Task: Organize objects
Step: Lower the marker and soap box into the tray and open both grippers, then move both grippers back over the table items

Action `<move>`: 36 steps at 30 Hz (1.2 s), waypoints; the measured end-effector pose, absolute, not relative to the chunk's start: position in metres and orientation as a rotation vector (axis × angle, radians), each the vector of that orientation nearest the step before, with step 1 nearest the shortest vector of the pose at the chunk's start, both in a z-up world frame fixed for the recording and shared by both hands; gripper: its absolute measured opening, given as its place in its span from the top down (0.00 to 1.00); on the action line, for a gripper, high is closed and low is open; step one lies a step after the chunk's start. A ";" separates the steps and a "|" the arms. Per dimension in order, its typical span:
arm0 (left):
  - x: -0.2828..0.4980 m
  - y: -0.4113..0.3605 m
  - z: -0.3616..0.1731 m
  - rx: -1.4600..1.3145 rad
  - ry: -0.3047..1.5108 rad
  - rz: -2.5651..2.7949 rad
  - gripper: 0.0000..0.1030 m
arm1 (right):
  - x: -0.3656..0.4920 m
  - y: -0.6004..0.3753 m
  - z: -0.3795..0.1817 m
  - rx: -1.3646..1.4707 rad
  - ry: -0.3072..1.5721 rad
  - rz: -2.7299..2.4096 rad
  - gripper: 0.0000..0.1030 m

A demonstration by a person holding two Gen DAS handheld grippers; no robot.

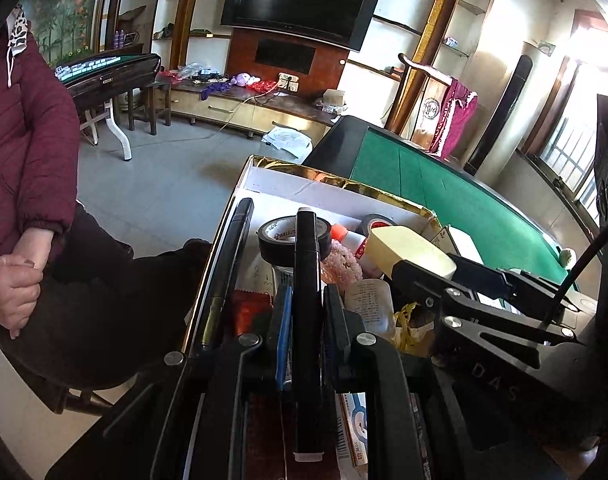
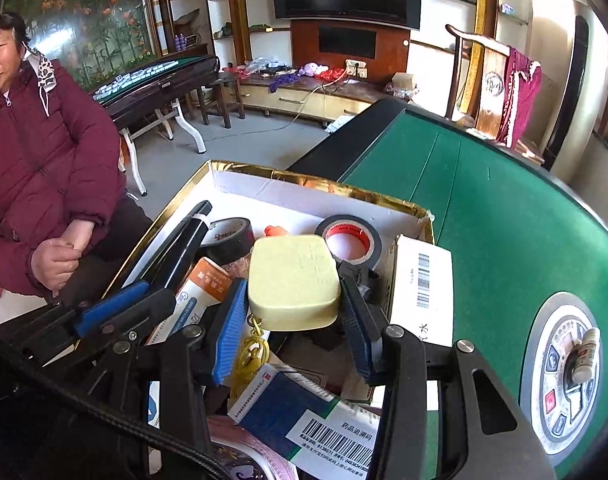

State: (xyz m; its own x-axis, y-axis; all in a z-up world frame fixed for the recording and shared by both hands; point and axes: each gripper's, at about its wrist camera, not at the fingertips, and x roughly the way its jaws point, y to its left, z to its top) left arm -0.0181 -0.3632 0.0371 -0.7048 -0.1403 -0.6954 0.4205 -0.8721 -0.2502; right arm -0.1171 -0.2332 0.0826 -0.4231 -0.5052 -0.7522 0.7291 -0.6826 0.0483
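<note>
Holding a black marker and a yellow block, the left gripper and right gripper hang over the gold-rimmed box with tape rolls and cartons.

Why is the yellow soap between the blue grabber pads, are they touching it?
Touching. The right wrist view shows both blue pads of the right gripper pressed against the sides of the yellow soap.

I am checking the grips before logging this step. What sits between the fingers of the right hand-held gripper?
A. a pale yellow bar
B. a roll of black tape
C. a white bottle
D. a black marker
A: the pale yellow bar sits between the blue pads of the right hand-held gripper, above the box.
</note>
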 end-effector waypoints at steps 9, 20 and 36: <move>-0.018 -0.368 0.041 0.983 0.604 -2.589 0.87 | -0.112 -0.224 0.090 1.000 0.338 -2.105 0.56; -0.014 -0.361 0.052 0.910 0.613 -2.664 0.71 | -0.089 -0.142 0.111 0.943 0.184 -2.087 0.53; -0.040 -0.226 0.094 1.022 0.433 -2.998 0.54 | -0.166 0.150 0.083 1.116 -0.355 -2.426 0.45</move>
